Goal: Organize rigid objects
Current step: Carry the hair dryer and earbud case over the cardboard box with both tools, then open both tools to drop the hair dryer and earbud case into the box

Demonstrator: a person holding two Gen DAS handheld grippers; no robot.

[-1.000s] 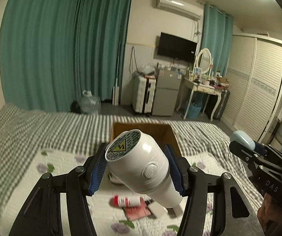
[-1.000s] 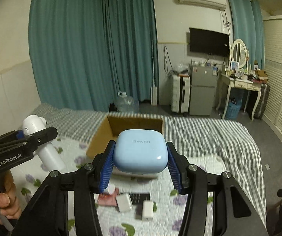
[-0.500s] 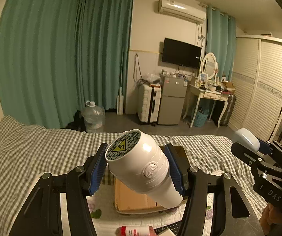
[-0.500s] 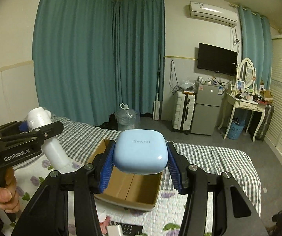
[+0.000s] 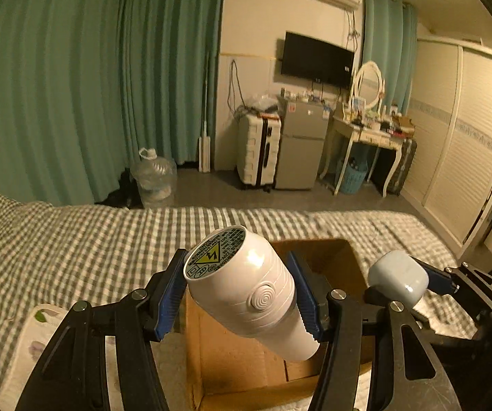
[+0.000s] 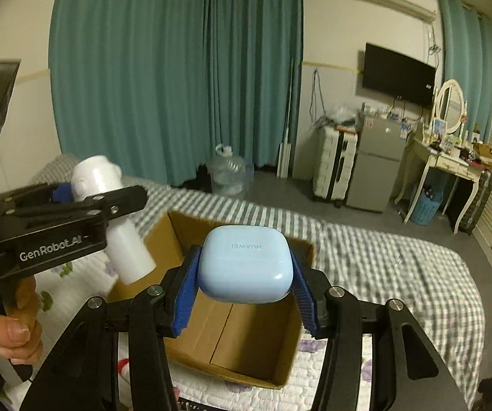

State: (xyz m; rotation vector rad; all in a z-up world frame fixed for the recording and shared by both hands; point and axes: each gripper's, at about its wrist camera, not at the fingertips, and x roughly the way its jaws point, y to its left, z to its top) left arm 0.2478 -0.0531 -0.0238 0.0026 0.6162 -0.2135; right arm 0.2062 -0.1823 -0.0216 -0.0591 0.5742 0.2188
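Observation:
My left gripper [image 5: 241,294] is shut on a white cylindrical appliance [image 5: 246,284] with a yellow warning sticker on its end. It hangs over the open cardboard box [image 5: 232,359] on the bed. My right gripper [image 6: 246,284] is shut on a light blue earbud case [image 6: 246,265] and holds it above the same box [image 6: 253,335], whose inside shows bare. The right gripper with the case also shows in the left wrist view [image 5: 400,277], and the left gripper with the appliance shows in the right wrist view [image 6: 109,212].
The box stands on a bed with a grey checked blanket [image 5: 74,239] and a floral quilt [image 6: 335,352]. A red-and-white item [image 6: 122,364] lies beside the box's near left corner. Beyond the bed are a water jug [image 5: 155,179], suitcase [image 5: 258,152], small fridge [image 5: 300,144] and dressing table [image 5: 369,133].
Both grippers have moved forward with their loads and now hang over the box. The small items on the quilt have dropped out of view.

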